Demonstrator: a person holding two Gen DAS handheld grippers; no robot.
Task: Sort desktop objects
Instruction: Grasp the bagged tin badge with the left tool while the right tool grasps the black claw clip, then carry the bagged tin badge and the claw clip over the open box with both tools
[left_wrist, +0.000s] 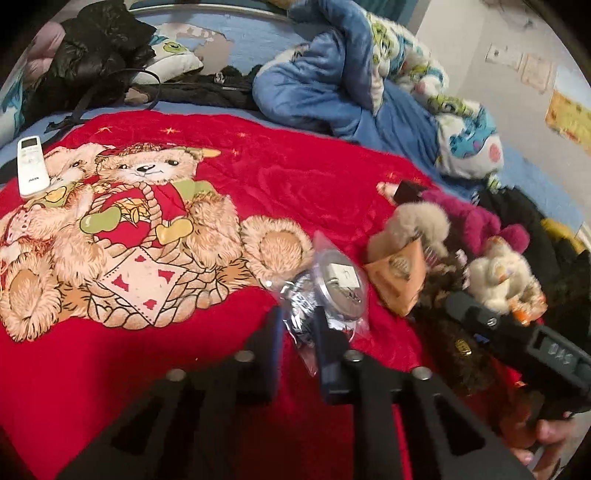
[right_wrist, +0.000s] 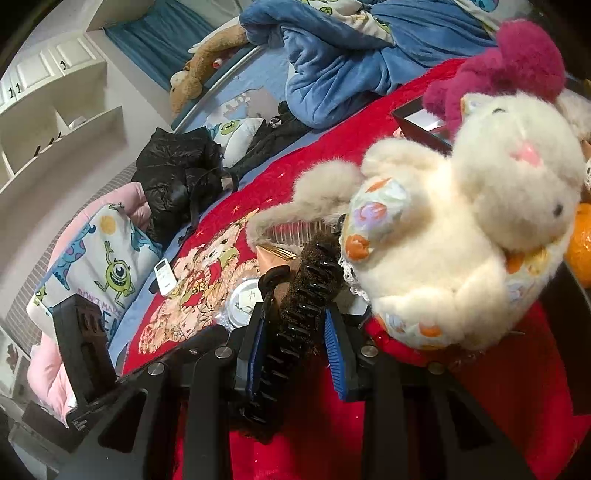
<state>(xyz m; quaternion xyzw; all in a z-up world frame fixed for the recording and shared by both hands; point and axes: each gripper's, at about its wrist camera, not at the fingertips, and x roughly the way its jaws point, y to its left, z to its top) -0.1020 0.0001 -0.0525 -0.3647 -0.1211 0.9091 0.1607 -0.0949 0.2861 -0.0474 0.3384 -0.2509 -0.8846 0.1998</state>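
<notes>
Black toothed hair claw (right_wrist: 295, 321) is sitting clamped in my right gripper (right_wrist: 295, 332); my left gripper (left_wrist: 297, 325) is pinching a clear plastic zip bag (left_wrist: 328, 295), holding a round disc, on the red teddy-bear blanket (left_wrist: 258, 177).

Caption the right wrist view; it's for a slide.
Right gripper shut on a brown furry hair claw over a red blanket, beside a white plush.

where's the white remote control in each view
Left wrist: the white remote control lies at the far left edge, on the red teddy-bear blanket beside the printed bears.
Right wrist: it sits small, left of centre, at the blanket's edge.
Shared landmark: the clear plastic bag with a round disc, near the grippers in both.
</notes>
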